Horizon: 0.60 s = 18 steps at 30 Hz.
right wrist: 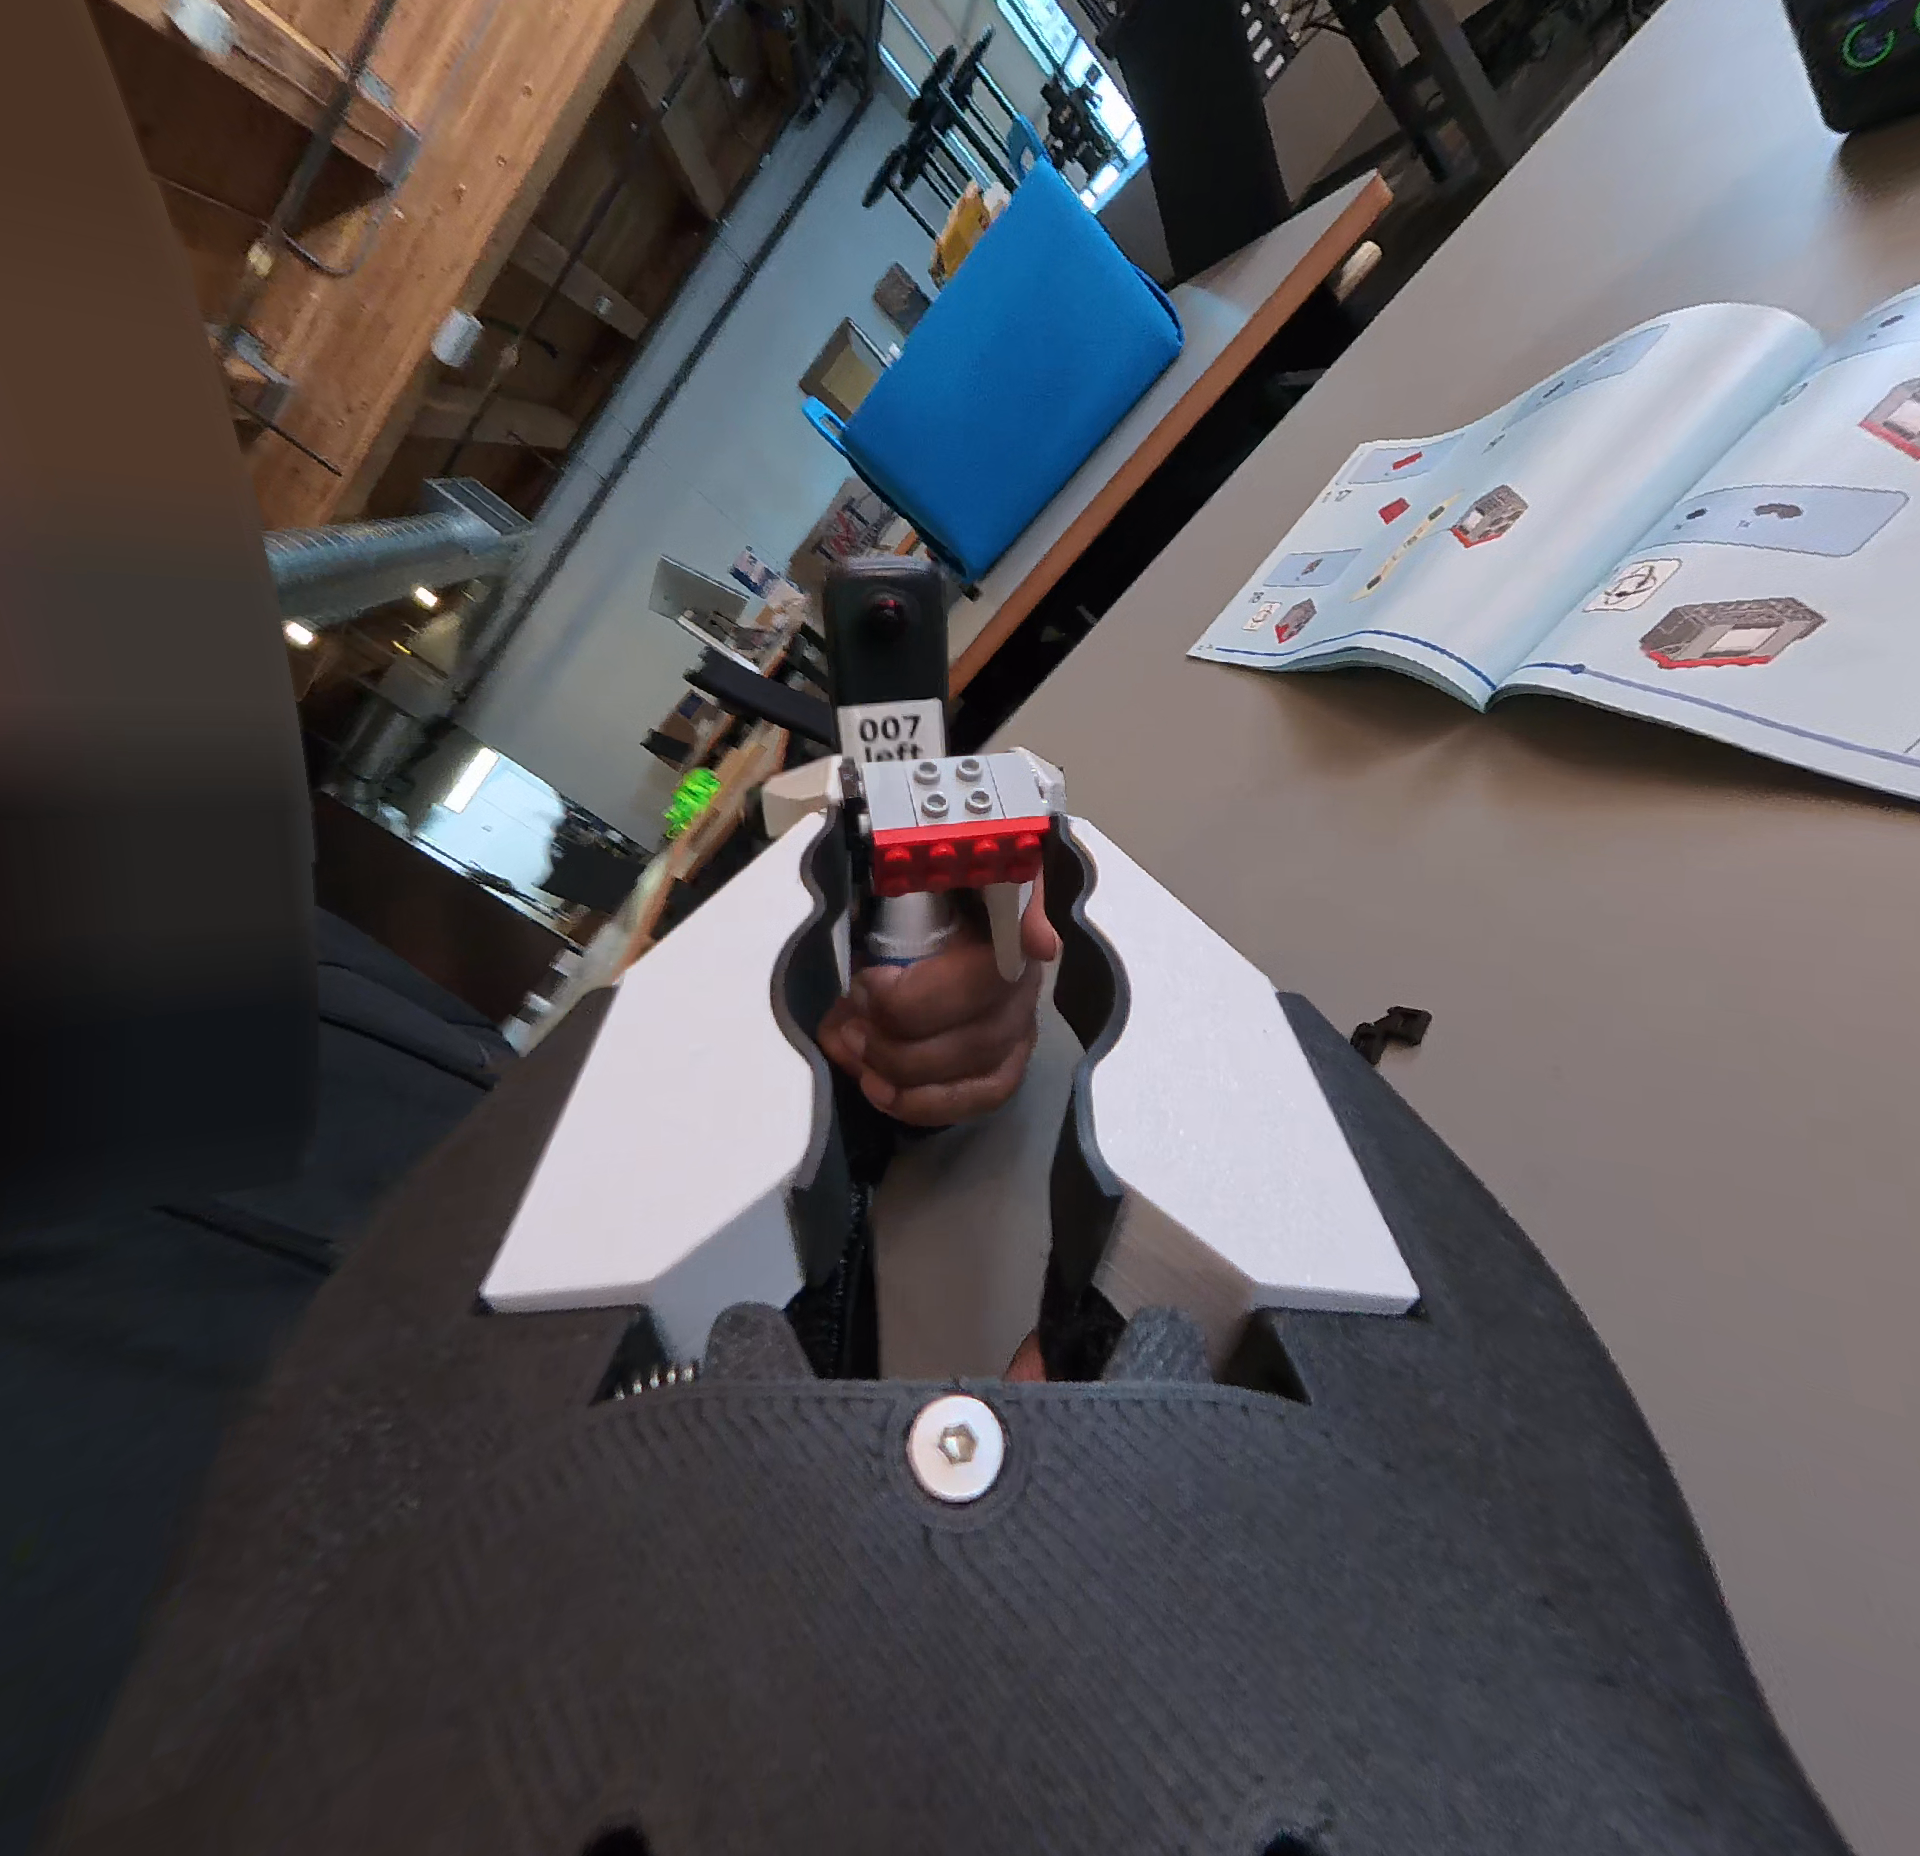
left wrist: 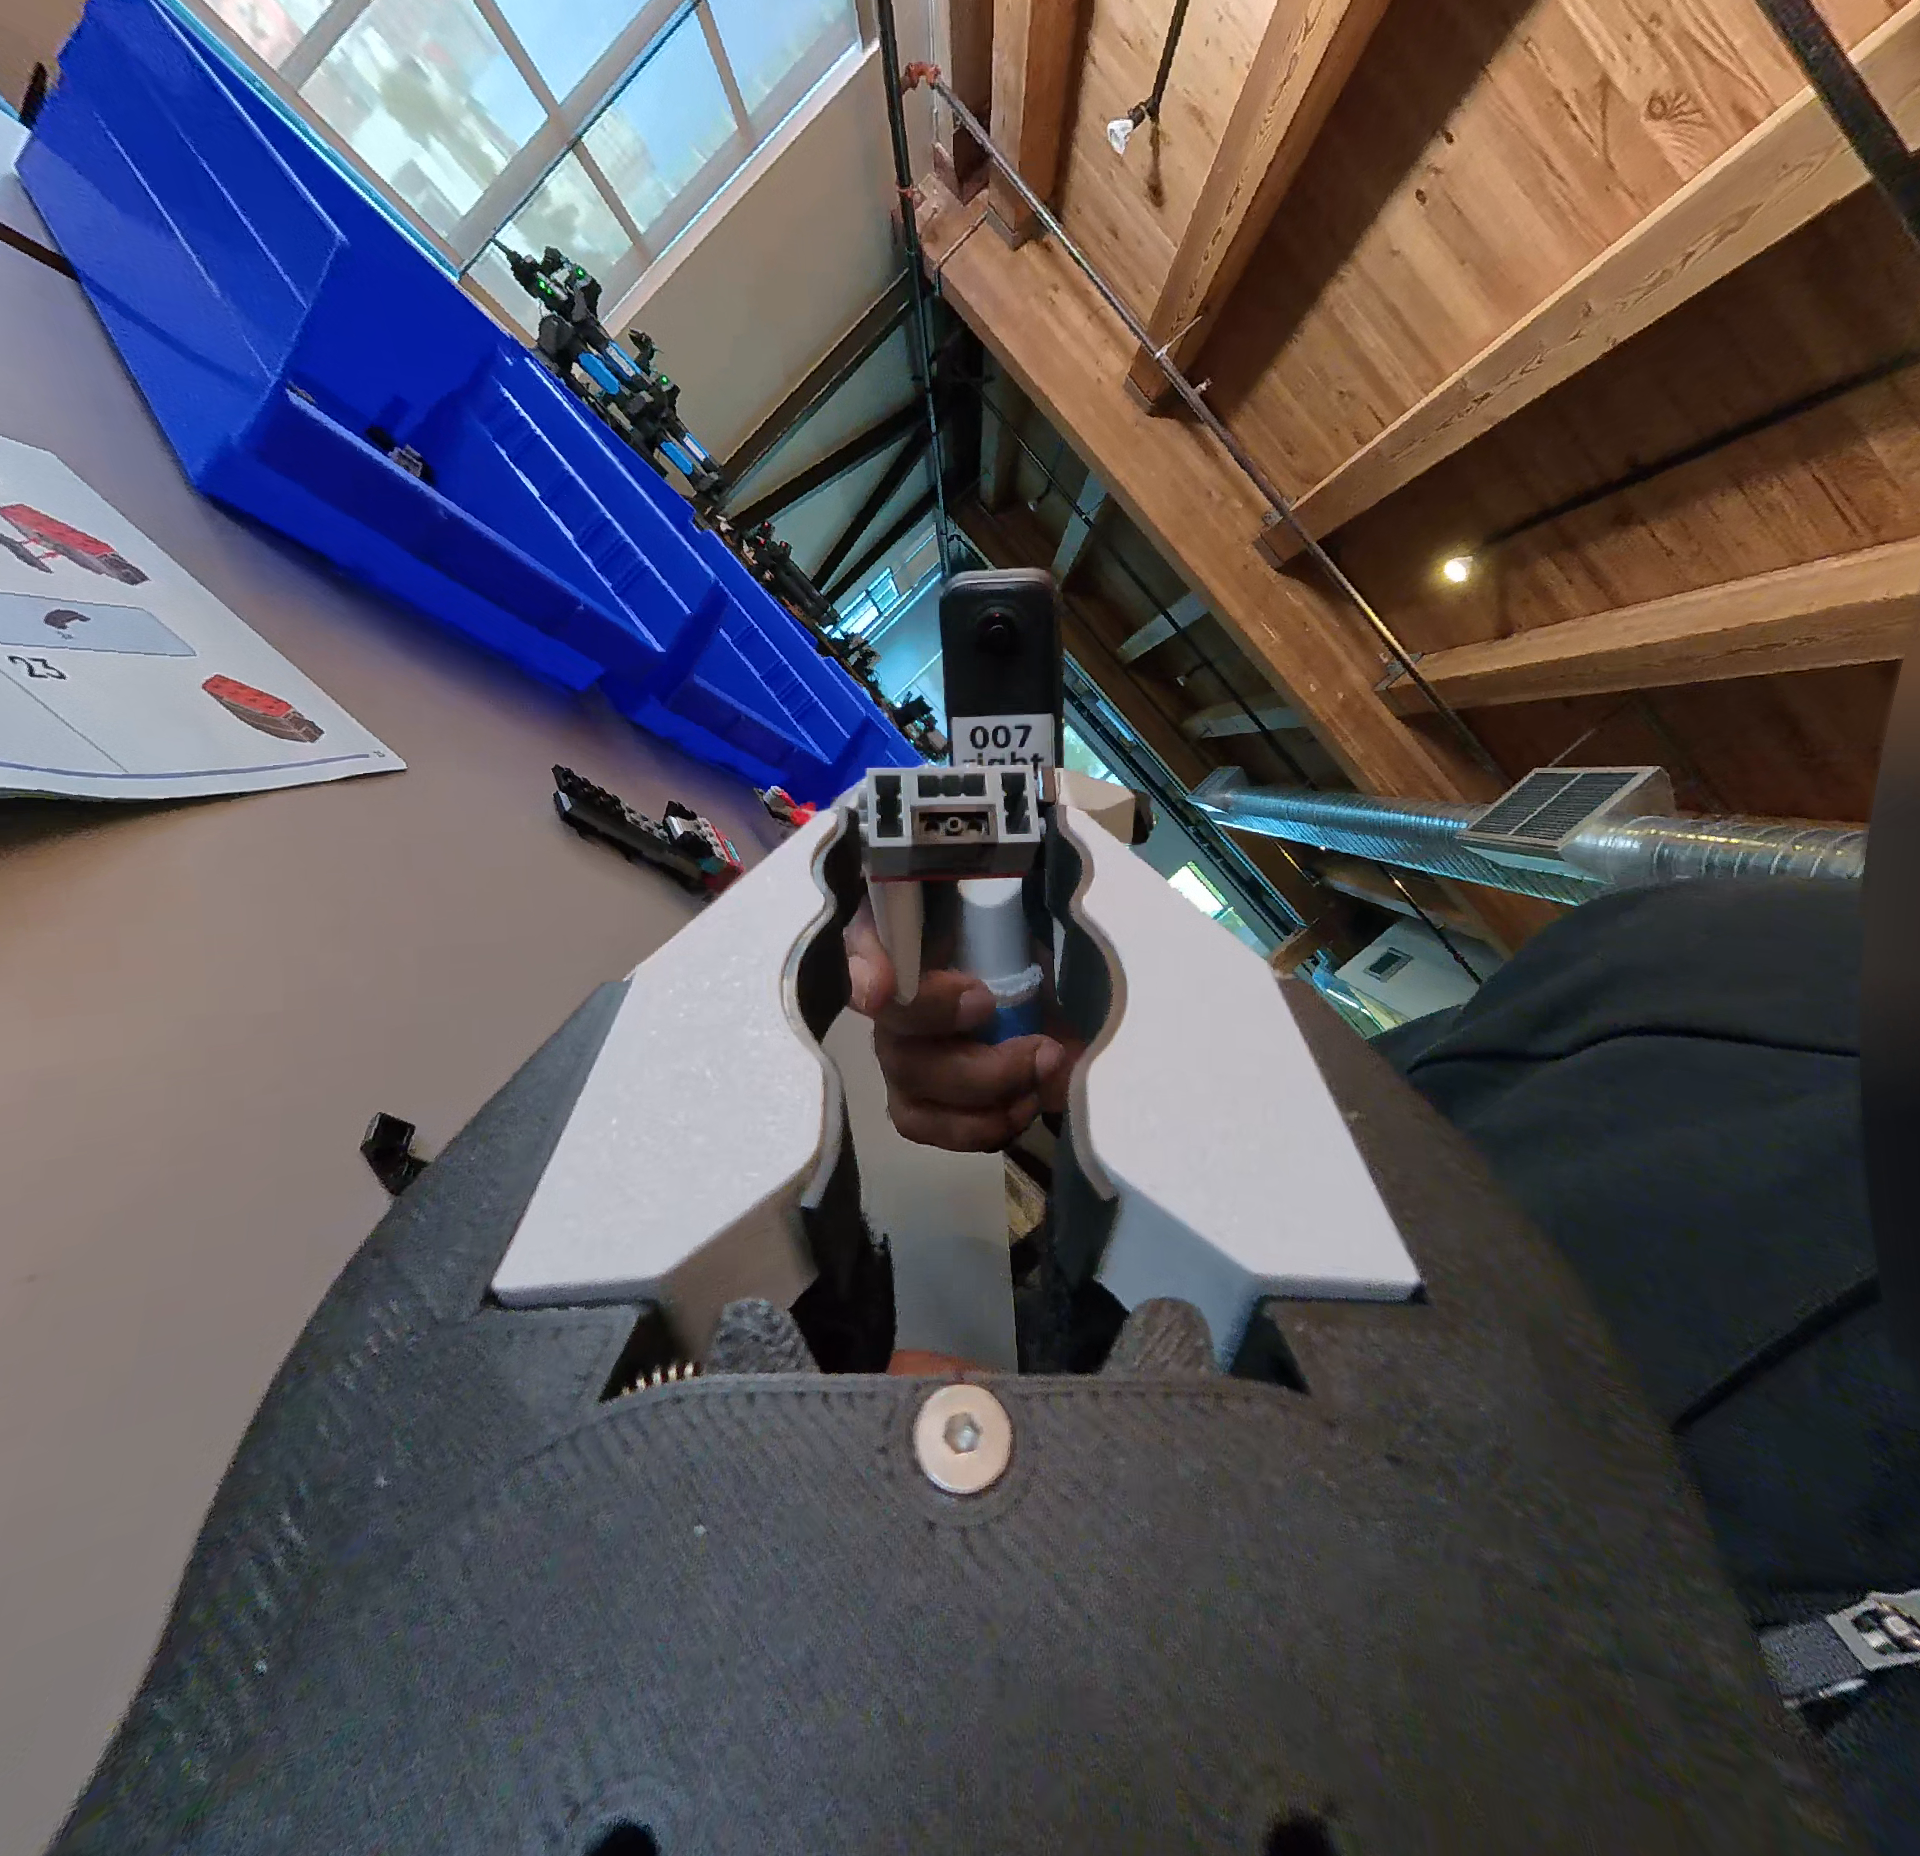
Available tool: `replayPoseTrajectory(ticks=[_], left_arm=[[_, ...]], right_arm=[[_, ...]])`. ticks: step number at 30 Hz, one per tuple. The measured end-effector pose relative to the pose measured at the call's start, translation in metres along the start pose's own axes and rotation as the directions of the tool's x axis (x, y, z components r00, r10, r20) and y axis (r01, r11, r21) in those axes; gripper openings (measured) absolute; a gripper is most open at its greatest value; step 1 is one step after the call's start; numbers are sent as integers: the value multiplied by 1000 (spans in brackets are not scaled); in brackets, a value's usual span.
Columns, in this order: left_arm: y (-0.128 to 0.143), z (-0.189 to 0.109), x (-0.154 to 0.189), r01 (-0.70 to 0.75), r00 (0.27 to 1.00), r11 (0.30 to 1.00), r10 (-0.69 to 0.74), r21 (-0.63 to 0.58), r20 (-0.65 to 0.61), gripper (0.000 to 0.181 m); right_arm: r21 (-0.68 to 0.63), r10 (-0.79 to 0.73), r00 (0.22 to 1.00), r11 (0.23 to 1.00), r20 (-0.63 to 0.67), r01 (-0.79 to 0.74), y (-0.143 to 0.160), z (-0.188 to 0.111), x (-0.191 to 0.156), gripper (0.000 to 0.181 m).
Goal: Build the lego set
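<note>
— What's the left wrist camera got?

— The left gripper (left wrist: 951, 830), two pale matte fingers (left wrist: 717, 1058) with wavy inner edges, closed on one small grey lego block (left wrist: 951, 827), hollow underside facing us, held above the worktop (left wrist: 312, 975). A dark brick assembly (left wrist: 649, 827) and one loose black piece (left wrist: 390, 1148) lie below, beside one open instruction booklet (left wrist: 156, 663) and a row of glossy blue plastic bins (left wrist: 416, 424).

— And the right wrist camera?

— The right gripper (right wrist: 951, 819) pinches the same block (right wrist: 956, 819) from the other end: four grey studs on top, a row of four red ones beneath. One booklet (right wrist: 1621, 549), one black piece (right wrist: 1392, 1029)
</note>
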State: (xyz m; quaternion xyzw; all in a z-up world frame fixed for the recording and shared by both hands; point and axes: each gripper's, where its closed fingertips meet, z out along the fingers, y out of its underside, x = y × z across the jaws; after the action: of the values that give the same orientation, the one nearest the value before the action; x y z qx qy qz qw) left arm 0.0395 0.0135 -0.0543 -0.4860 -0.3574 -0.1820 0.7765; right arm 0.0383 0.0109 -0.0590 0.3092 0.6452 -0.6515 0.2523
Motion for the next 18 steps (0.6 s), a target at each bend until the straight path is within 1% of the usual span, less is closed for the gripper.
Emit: replayPoseTrajectory(ticks=[2,4,6,9,11,13,16,18], left_arm=[[-1,-2,0,-2,1000,1000,2,0,-9,36],[-2,-5,0,-23,1000,1000,23,0,-8,35],[-3,-8,3,-52,999,999,52,0,-15,35],[-13,-16,13,-73,995,995,77,62,-70,34],[-15,-19,19,-99,990,993,105,69,-92,34],[-11,-20,22,-148,984,988,152,49,-97,36],[-7,-19,29,-202,971,979,206,39,-124,38],[0,-18,31,-230,964,973,230,11,-132,39]], right_arm=[[-20,-59,998,998,-30,58,0,2,-1,38],[-57,-161,984,986,-77,157,0,3,-1,38],[-104,-265,957,962,-115,254,-1,4,-3,38],[-183,-406,901,907,-153,378,2,5,-6,39],[-214,-465,871,877,-156,430,3,6,-10,39],[-242,-519,841,845,-155,477,5,7,-14,39],[-276,-570,809,808,-145,520,10,8,-20,39],[-284,-586,798,796,-142,534,11,8,-23,39]])
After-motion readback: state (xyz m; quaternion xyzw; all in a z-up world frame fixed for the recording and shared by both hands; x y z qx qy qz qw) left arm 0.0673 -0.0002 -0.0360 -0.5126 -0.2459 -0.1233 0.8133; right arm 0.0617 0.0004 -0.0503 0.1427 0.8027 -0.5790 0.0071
